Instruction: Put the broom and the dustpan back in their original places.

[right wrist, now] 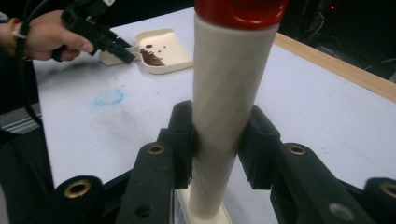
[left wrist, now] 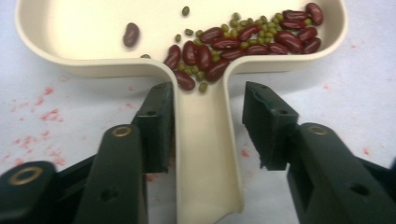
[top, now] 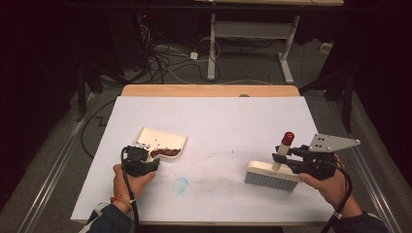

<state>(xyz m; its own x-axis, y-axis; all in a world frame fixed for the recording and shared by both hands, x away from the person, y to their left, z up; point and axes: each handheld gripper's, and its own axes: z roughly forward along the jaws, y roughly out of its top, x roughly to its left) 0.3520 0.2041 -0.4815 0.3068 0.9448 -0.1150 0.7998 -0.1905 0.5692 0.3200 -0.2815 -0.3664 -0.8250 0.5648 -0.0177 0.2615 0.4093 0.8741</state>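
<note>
The left gripper [left wrist: 208, 123] is standing with its jaws spread on both sides of the dustpan's handle [left wrist: 205, 154]; one jaw is lying close along the handle, the other is standing a little apart from it, so the pads are not pressing on it. The dustpan [top: 161, 141] is lying flat on the white table [top: 233, 121], directly in front of this gripper, with its open edge pointing away from the hand. Red beans [left wrist: 243, 39] and small green beans are gathering at the rear wall of the pan, just ahead of the jaws, and a few are sitting at the mouth of the handle channel. The right gripper [right wrist: 215, 140] is pinching the cream handle of the brush [top: 272, 172], with both pads pressing against the round stem below its red cap [top: 288, 138]. The brush is standing with its bristles on the table, just to the inner side of the right gripper, and the handle is rising tilted. Between the two grippers a wide stretch of bare table is lying open, marked by a blue ring [top: 180, 184] and a grey smear near the front edge. Beyond both grippers the surface is running free to the far wooden edge [top: 209, 90]. The left hand [top: 128, 182] is sitting near the front edge, and the right gripper is working near the right edge.
</note>
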